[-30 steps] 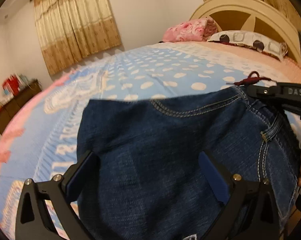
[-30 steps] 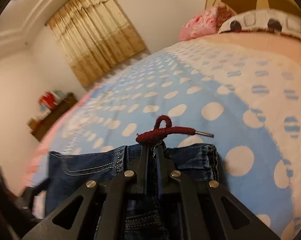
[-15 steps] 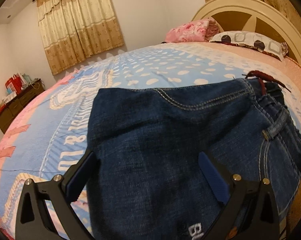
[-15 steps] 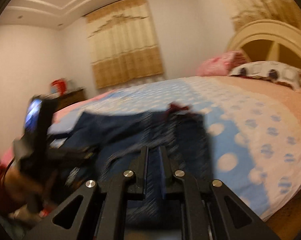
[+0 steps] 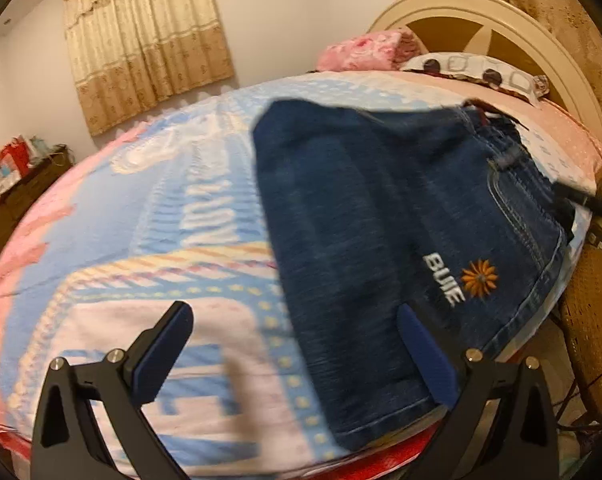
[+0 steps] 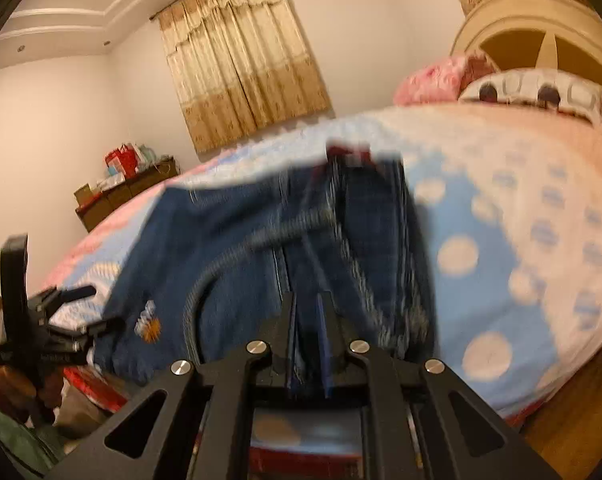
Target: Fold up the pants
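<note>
pants (image 5: pixel 385 216): I see folded jeans flat on the bed (image 5: pixel 149 216), centre-right in the left view, near the bed's front edge.
left gripper (image 5: pixel 297 344): mine, jaws wide, nothing held, low in frame over the quilt and jeans hem.
right gripper (image 6: pixel 309 340): jaws narrow, nearly together; denim blurred behind them, I can't tell any grip.
</note>
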Demonstrator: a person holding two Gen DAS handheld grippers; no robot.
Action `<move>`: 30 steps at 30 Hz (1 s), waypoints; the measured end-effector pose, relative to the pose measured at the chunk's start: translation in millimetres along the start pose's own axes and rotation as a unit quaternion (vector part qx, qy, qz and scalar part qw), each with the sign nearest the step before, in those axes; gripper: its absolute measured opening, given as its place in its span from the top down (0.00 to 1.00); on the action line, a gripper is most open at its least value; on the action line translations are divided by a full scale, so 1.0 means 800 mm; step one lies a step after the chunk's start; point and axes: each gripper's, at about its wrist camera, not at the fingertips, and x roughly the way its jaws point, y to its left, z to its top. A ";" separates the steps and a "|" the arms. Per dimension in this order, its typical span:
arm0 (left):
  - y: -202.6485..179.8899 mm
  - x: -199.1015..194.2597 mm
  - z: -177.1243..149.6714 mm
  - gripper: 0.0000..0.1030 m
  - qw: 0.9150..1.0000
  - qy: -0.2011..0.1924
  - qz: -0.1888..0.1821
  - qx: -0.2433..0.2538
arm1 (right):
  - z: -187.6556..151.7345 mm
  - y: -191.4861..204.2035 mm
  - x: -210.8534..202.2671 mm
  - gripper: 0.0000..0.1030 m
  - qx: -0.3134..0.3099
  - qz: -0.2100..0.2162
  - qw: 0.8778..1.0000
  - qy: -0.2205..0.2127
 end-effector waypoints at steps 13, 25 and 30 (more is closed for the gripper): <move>-0.019 0.054 0.062 0.00 0.998 -0.002 -0.063 -0.018 | 0.219 0.093 0.204 0.19 0.065 0.303 0.937 0.159; -0.011 0.082 0.043 0.00 0.995 0.007 -0.094 -0.014 | 0.163 0.163 0.394 0.26 0.150 0.382 0.793 0.450; -0.009 0.084 0.044 0.00 0.995 0.001 -0.095 -0.020 | 0.148 0.184 0.432 0.35 0.135 0.331 0.802 0.479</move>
